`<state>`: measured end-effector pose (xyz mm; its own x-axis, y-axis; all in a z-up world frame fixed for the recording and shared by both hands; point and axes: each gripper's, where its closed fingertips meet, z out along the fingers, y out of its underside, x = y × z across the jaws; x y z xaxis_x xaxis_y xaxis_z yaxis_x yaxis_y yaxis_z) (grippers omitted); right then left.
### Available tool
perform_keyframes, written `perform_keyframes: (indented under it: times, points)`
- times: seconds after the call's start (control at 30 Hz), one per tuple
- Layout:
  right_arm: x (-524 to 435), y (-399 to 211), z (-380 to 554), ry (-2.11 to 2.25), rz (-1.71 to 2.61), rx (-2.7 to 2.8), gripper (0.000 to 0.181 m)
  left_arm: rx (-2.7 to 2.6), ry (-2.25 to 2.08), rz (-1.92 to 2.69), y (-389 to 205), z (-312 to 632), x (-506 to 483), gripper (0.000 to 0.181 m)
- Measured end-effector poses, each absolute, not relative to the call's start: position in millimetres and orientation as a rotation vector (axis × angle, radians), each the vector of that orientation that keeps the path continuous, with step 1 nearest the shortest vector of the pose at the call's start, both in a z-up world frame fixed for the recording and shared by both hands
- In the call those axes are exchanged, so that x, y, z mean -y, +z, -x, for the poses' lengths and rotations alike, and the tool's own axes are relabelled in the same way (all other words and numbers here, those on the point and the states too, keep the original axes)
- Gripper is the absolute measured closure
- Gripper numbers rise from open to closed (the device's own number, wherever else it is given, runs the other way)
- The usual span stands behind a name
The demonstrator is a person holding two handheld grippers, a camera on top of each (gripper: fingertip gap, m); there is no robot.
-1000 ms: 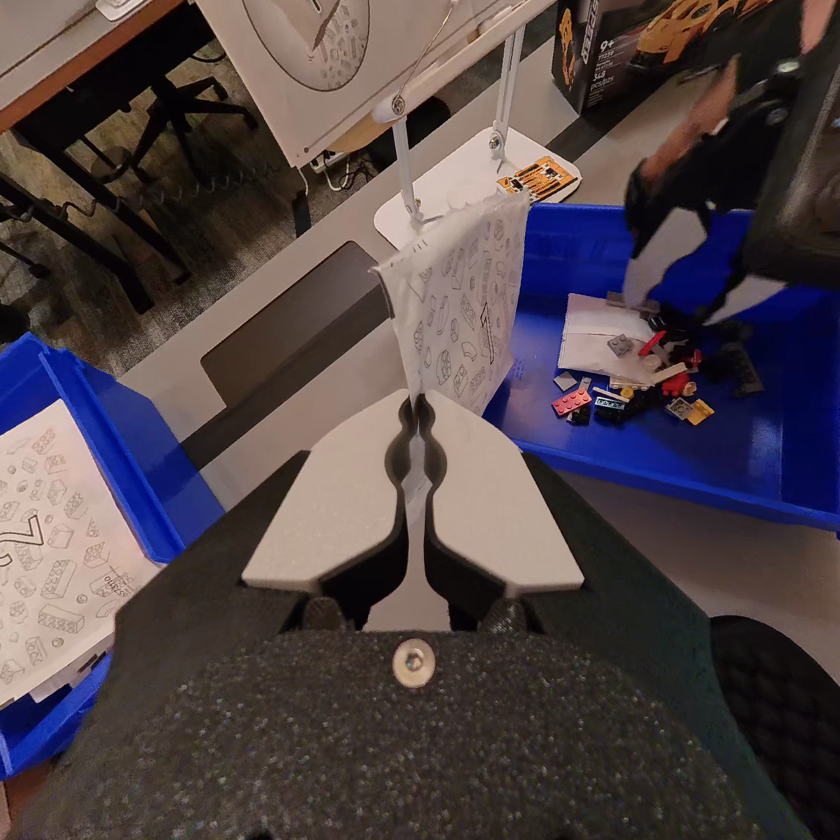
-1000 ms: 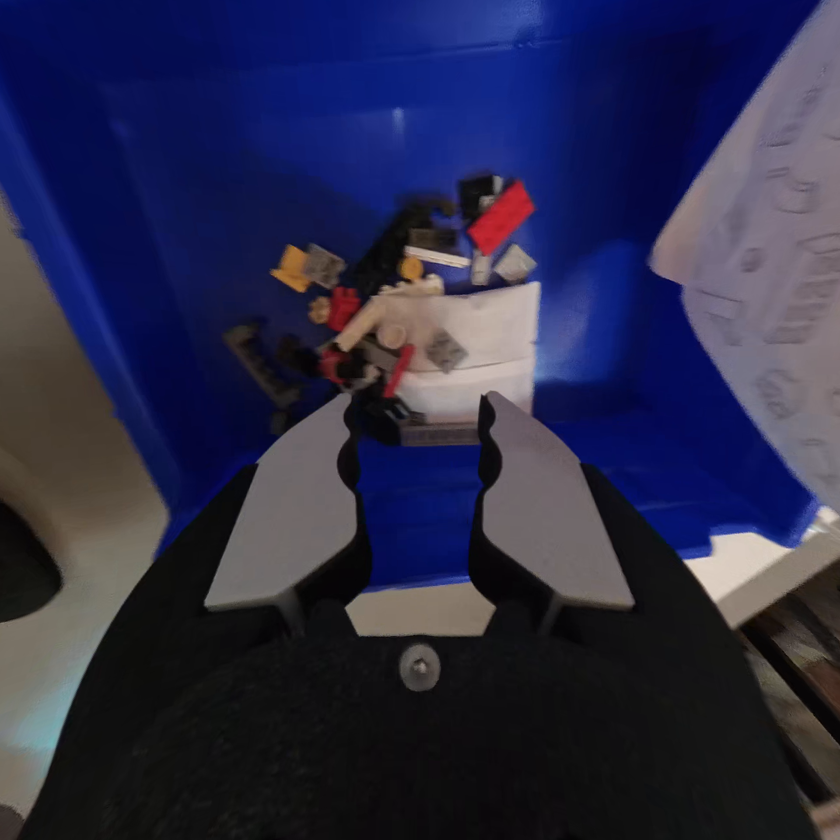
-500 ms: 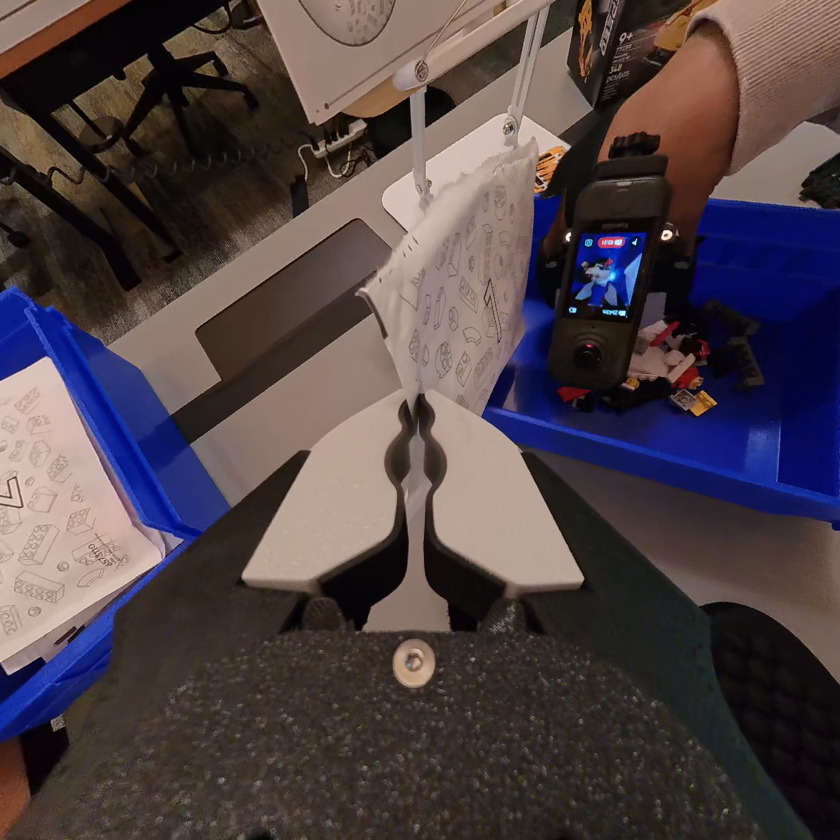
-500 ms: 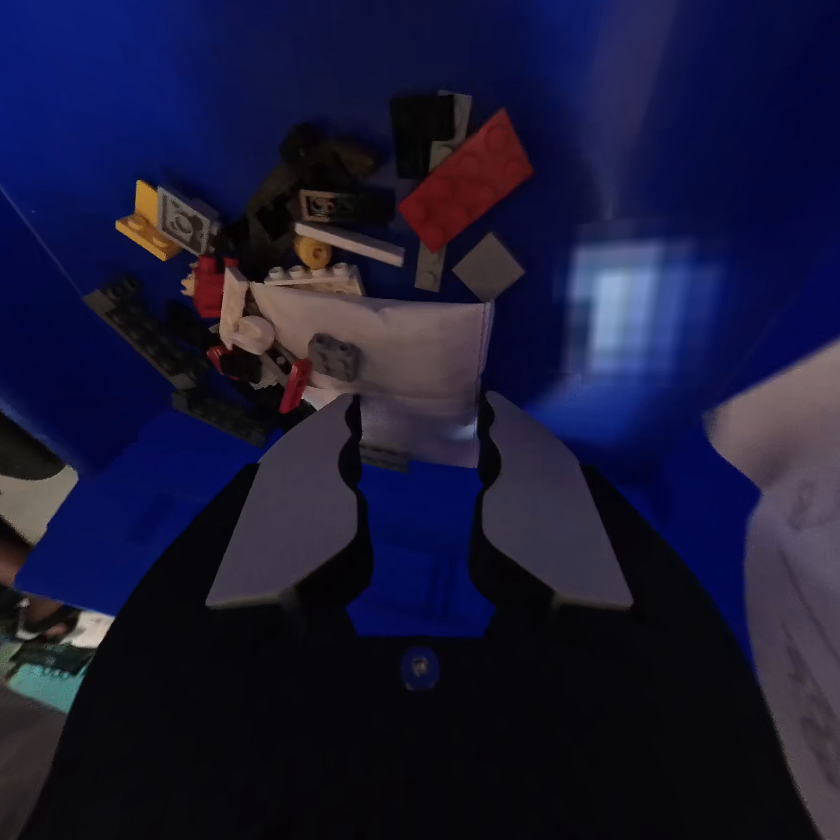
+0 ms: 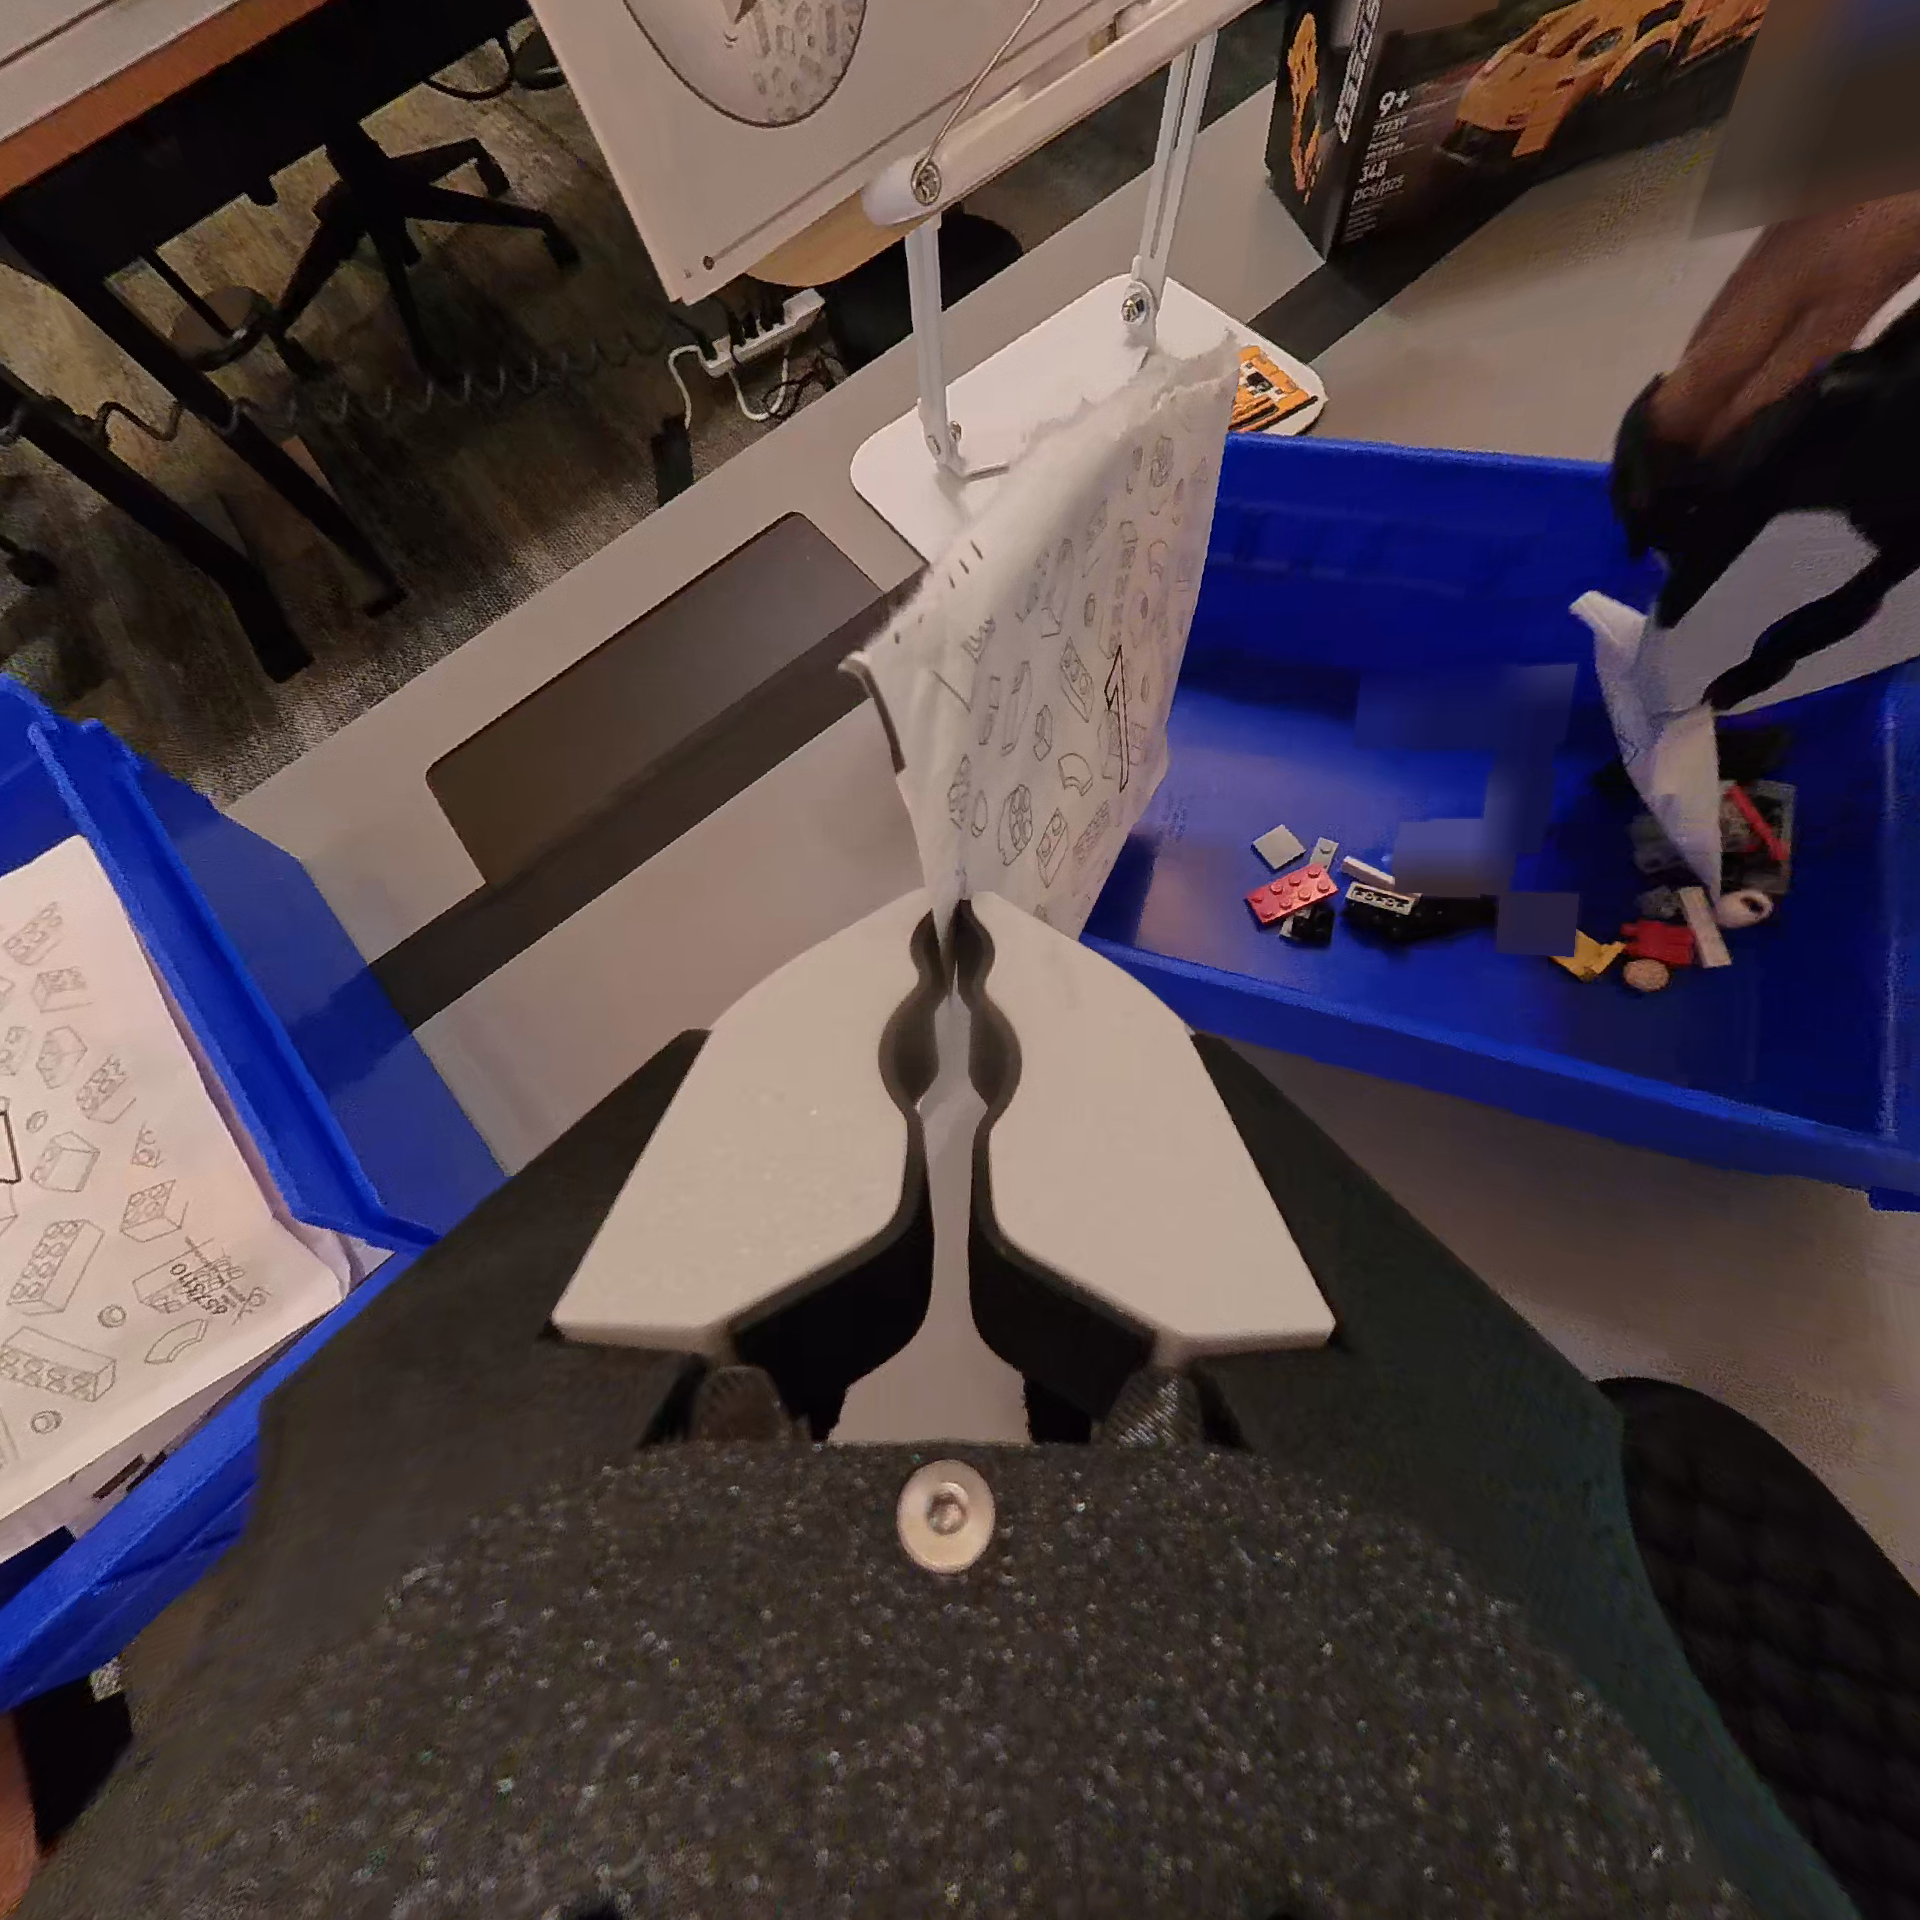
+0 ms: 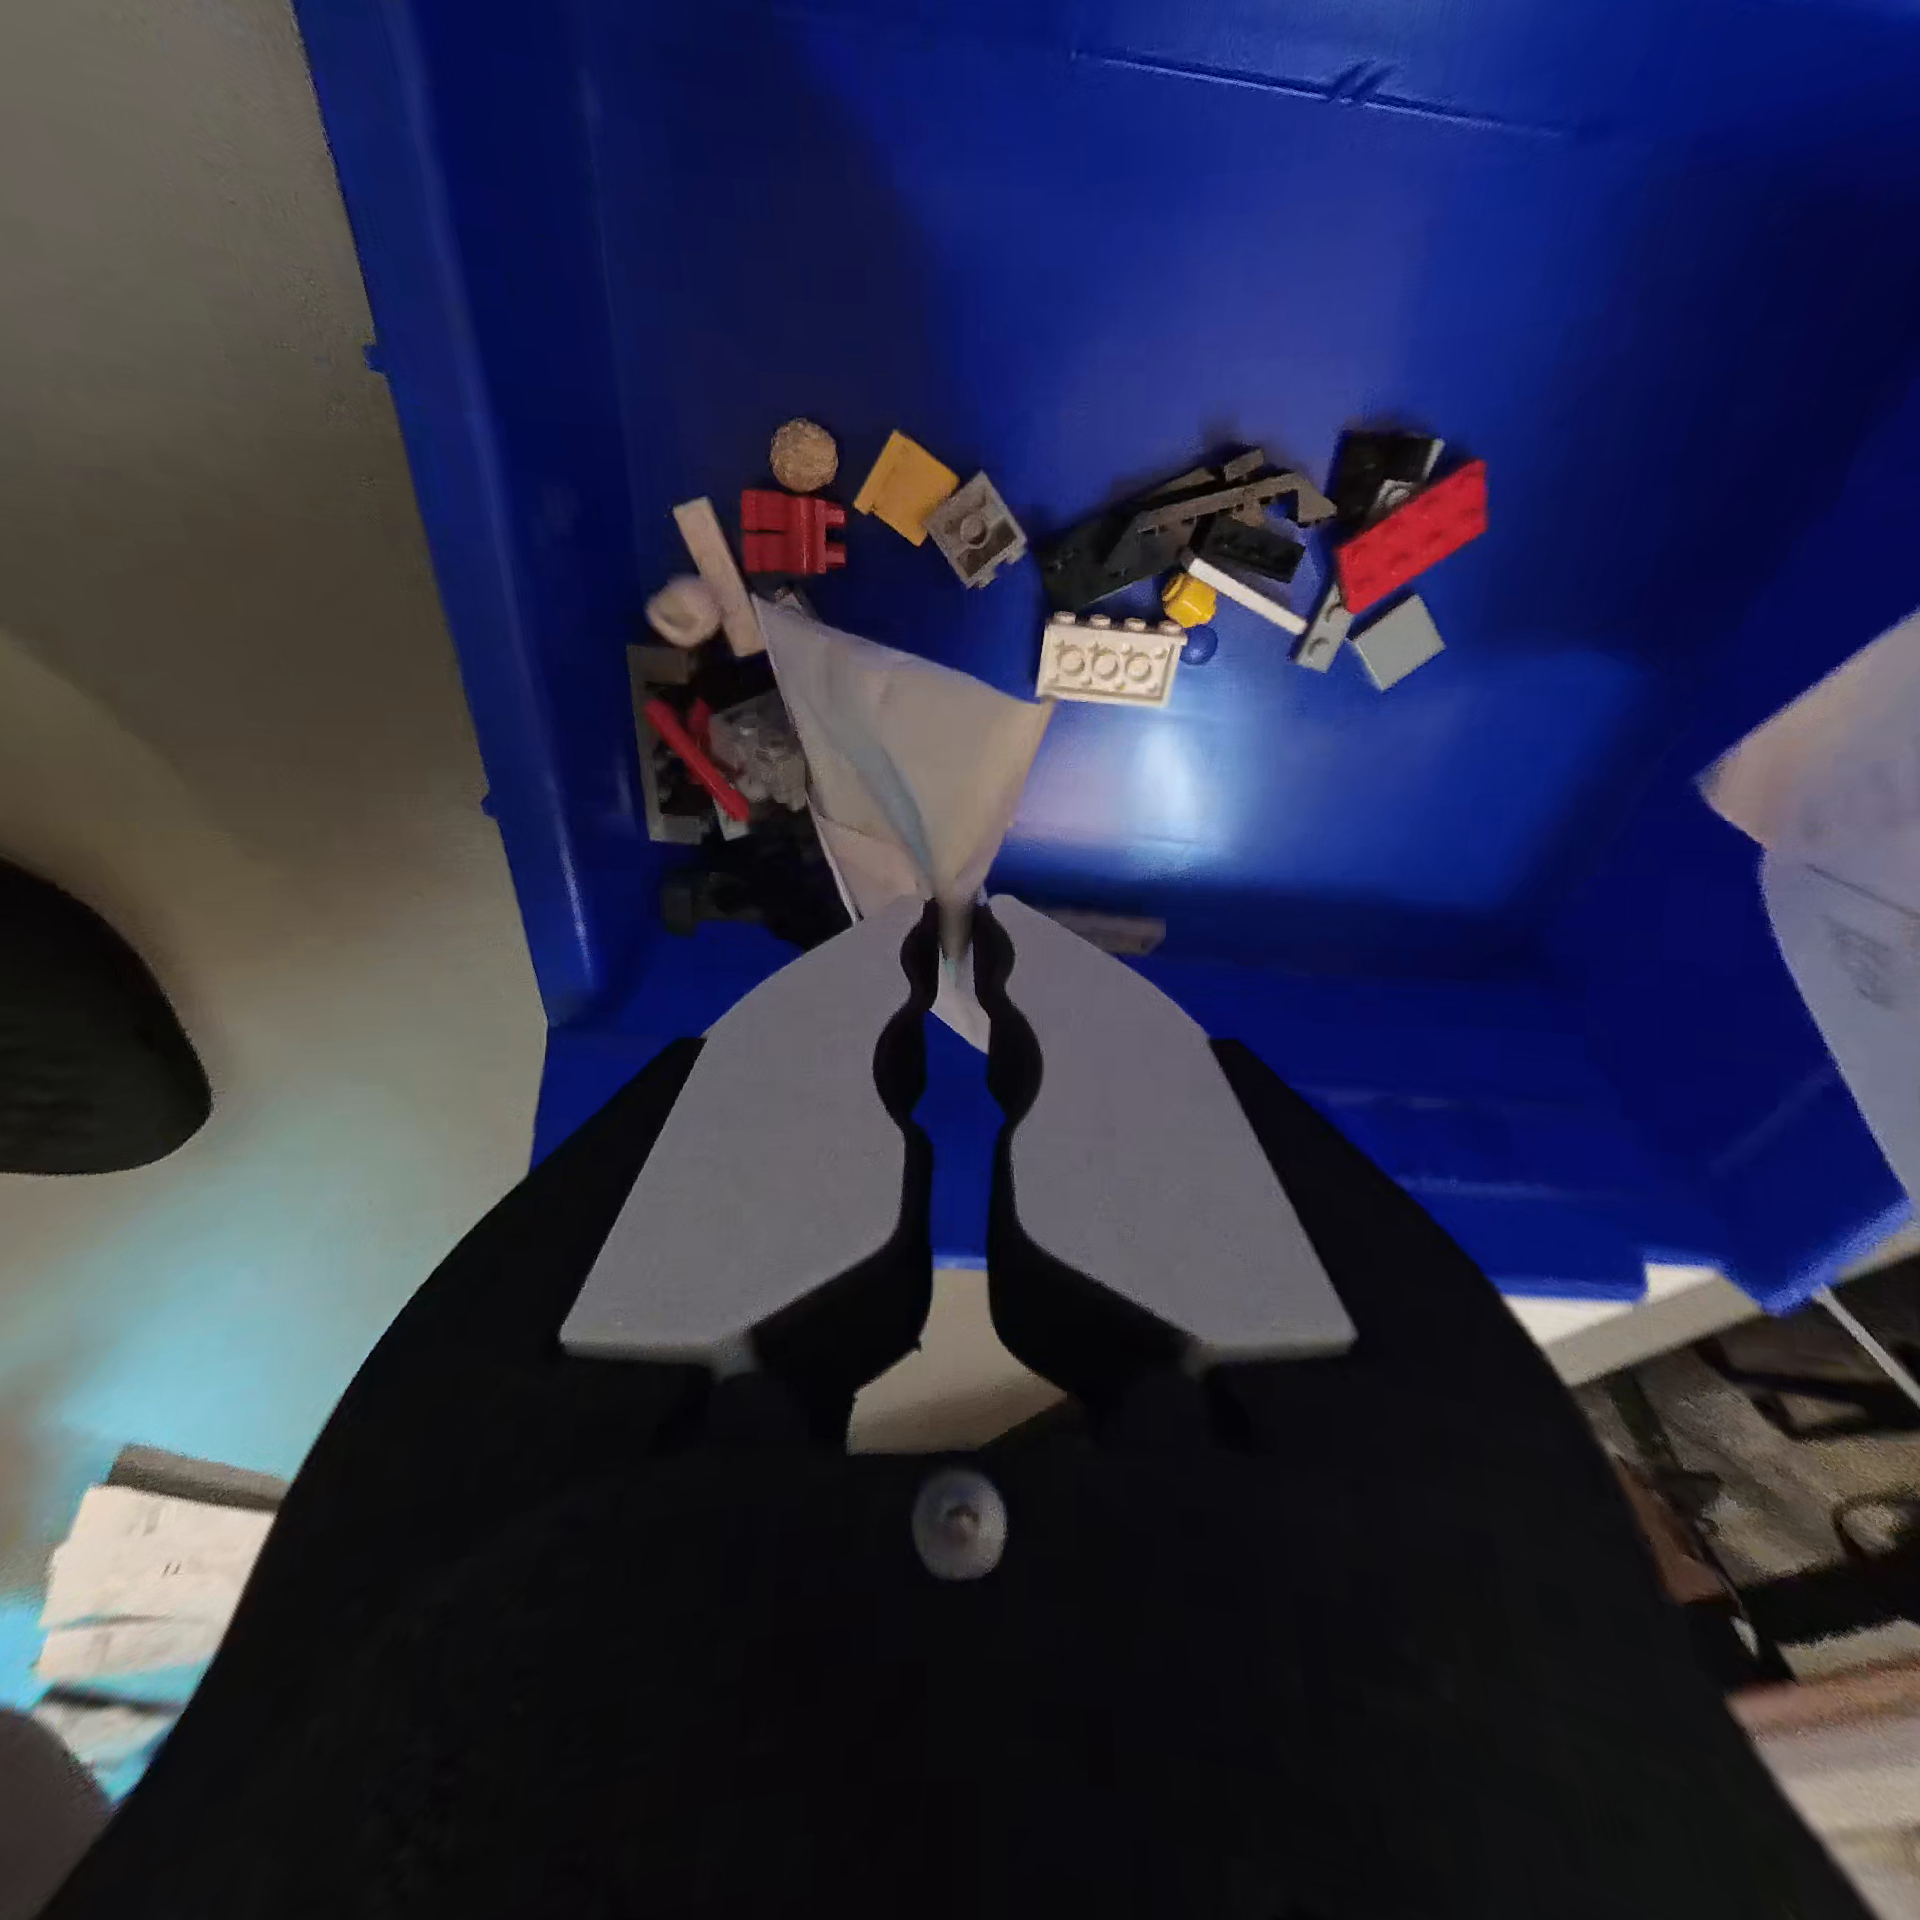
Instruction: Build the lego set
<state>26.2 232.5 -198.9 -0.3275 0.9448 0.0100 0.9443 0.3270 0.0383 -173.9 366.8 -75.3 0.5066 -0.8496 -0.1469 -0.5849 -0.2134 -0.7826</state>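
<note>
Loose lego pieces (image 6: pixel 1101 582) lie on the floor of the blue bin (image 6: pixel 1351 260) on the worktop (image 5: pixel 1351 1247). A small white paper bag (image 6: pixel 904 748) is pinched at one corner by the clenched right gripper (image 6: pixel 956 935) and hangs over the pieces. It is best lifted straight up and shaken gently, so that any parts left inside drop into the bin. A larger printed paper bag (image 5: pixel 1060 707) is clamped upright in the left gripper (image 5: pixel 956 925), beside the bin's near wall.
</note>
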Motion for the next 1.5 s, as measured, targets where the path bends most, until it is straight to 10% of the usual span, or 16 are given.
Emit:
perform_keyframes:
  times: [0.77,1.1,1.5]
  points:
    - [-387,-105,2,0.219,-2.75,-2.636,0.125,-1.246,-0.515,1.999,-101,109,-375,0.181]
    - [-415,-151,16,0.039,-2.618,-2.592,0.177,-1.242,-0.645,1.977,-114,113,-373,0.181]
    - [-422,-77,22,-0.047,-2.766,-2.623,0.181,-1.185,-0.685,1.676,-75,118,-377,0.181]
